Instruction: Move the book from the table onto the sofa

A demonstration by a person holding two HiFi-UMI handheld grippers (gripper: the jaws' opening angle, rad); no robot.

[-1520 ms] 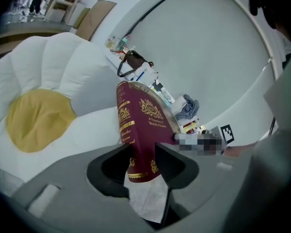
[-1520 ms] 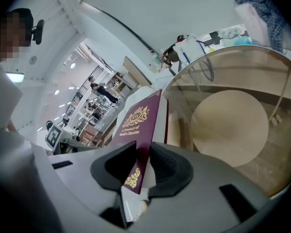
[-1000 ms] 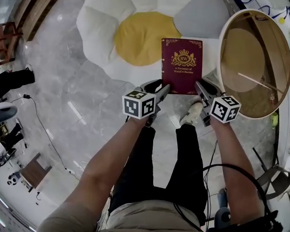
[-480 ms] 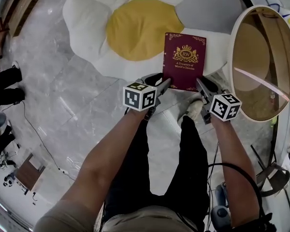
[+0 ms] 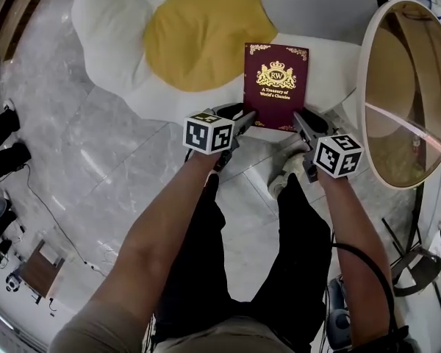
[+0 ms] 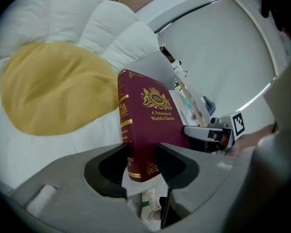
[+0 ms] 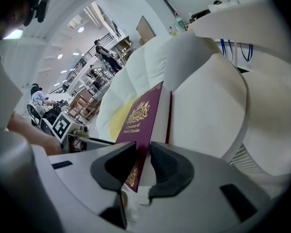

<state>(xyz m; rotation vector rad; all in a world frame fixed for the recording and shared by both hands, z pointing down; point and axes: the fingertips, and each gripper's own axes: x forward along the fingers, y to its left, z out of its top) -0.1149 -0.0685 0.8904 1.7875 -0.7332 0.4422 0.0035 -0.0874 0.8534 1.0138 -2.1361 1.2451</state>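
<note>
A maroon hardback book [image 5: 275, 87] with a gold crest is held flat between my two grippers, over the front white petal of the flower-shaped sofa [image 5: 110, 28]. The sofa's middle is yellow. My left gripper [image 5: 244, 120] is shut on the book's near left corner, and my right gripper [image 5: 300, 121] is shut on its near right corner. In the left gripper view the book [image 6: 148, 125] stands between the jaws of the left gripper [image 6: 141, 152], spine towards the camera. In the right gripper view the right gripper [image 7: 141, 161] pinches the cover and pages of the book [image 7: 140, 118]. Whether the book touches the cushion I cannot tell.
A round table [image 5: 364, 87] with a white rim and brown top stands close at the right. The person's legs and a white shoe [image 5: 288, 176] are right below the book on the grey marble floor [image 5: 95, 145]. Cables and chairs lie at the left edge.
Both grippers have sunk together with the book towards the sofa, which now fills more of the view. The grip on both corners is unchanged.
</note>
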